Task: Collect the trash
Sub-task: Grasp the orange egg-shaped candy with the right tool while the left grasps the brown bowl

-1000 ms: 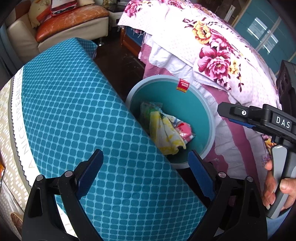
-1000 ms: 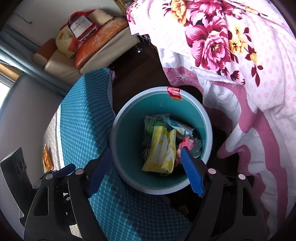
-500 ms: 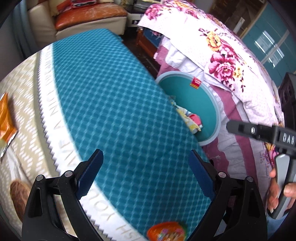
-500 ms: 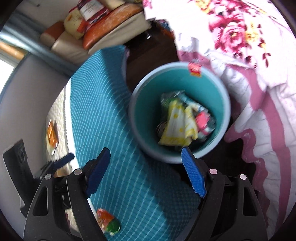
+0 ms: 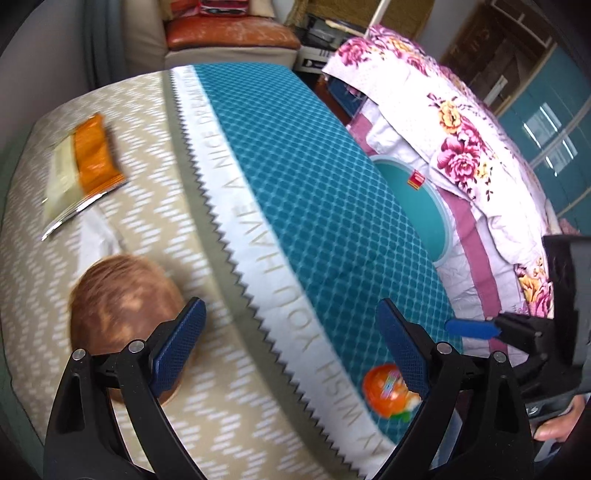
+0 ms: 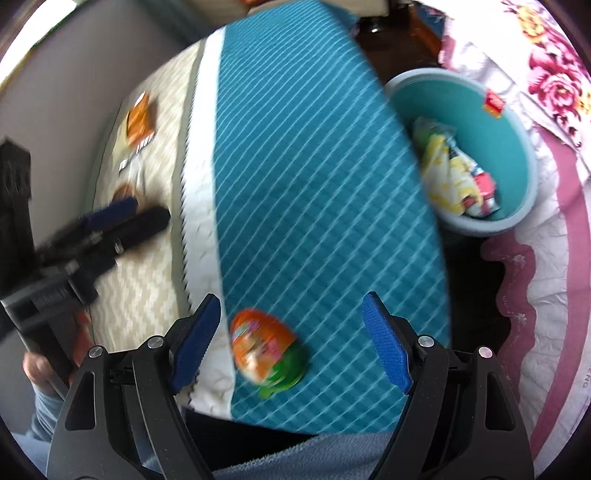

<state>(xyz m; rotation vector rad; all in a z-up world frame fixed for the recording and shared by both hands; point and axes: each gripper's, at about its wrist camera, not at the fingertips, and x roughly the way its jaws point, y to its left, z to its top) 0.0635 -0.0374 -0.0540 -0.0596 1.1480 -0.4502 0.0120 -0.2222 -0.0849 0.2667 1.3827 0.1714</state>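
A teal trash bin (image 6: 517,147) stands on the floor beside the table and holds several wrappers (image 6: 454,173); it also shows in the left wrist view (image 5: 424,206). An orange and green wrapper (image 6: 266,350) lies on the teal cloth between my right gripper's (image 6: 291,343) open jaws; it shows in the left wrist view (image 5: 386,387) too. An orange and cream packet (image 5: 81,166) and a brown round item (image 5: 122,306) lie on the beige cloth. My left gripper (image 5: 288,354) is open and empty, its left finger over the brown item.
The table (image 5: 295,192) carries a teal and beige cloth with a white lettered band. A bed with a floral cover (image 5: 461,122) runs along the right, behind the bin. A sofa (image 5: 229,33) stands at the back. Dark floor (image 6: 472,273) lies between table and bed.
Both grippers have swung left from above the bin to over the table. The orange packet, the brown item and the orange and green wrapper have come into view. Both stay open.
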